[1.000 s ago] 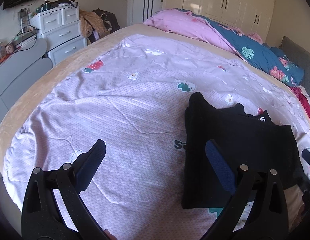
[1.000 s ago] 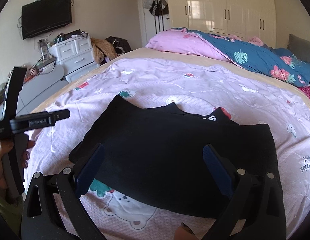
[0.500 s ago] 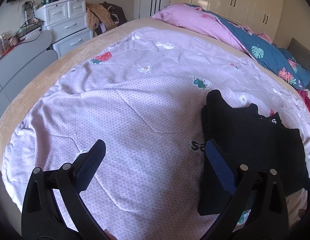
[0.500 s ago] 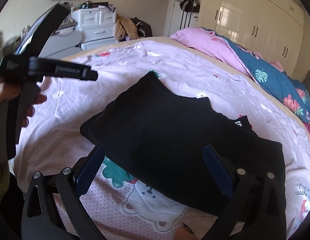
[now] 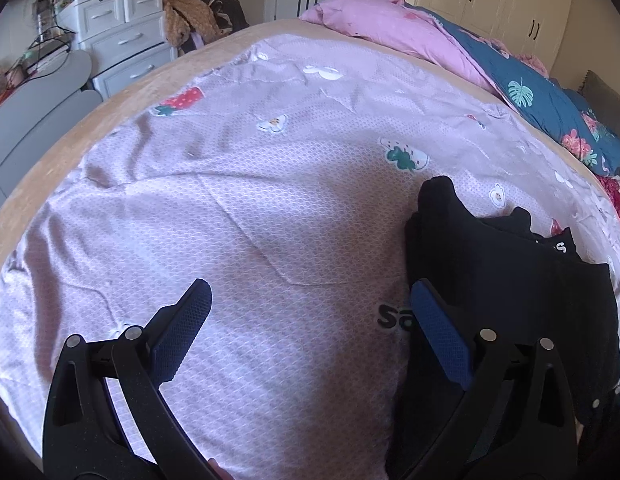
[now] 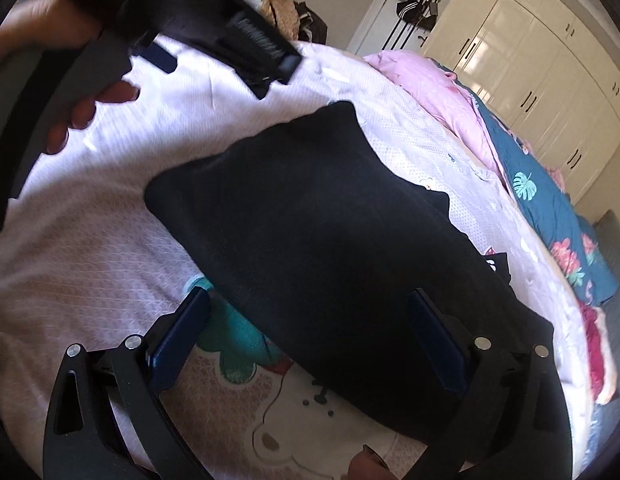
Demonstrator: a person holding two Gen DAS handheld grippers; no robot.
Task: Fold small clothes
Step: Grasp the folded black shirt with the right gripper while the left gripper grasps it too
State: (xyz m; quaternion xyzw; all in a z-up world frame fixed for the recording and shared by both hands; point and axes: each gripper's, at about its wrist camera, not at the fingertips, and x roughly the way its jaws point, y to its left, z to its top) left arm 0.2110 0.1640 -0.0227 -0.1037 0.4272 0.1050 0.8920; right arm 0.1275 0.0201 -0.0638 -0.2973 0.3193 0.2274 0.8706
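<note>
A folded black knit garment point(image 6: 330, 248) lay flat on the bed's quilted lilac cartoon-print cover point(image 5: 238, 216). Both the left gripper point(image 5: 310, 300) and right gripper point(image 6: 308, 304) hovered with blue-padded fingers spread wide, empty.

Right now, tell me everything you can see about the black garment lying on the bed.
The black garment is dark, matte, knit-looking cloth, folded into a rough rectangle with one corner pointing toward the far side of the bed. It lies flat on the pale purple cartoon-print quilt, near the front edge. A strip with white lettering peeks out at its far edge; the letters are too small to read. Both the right tongs and the left tongs are open, gripping nothing.
</note>
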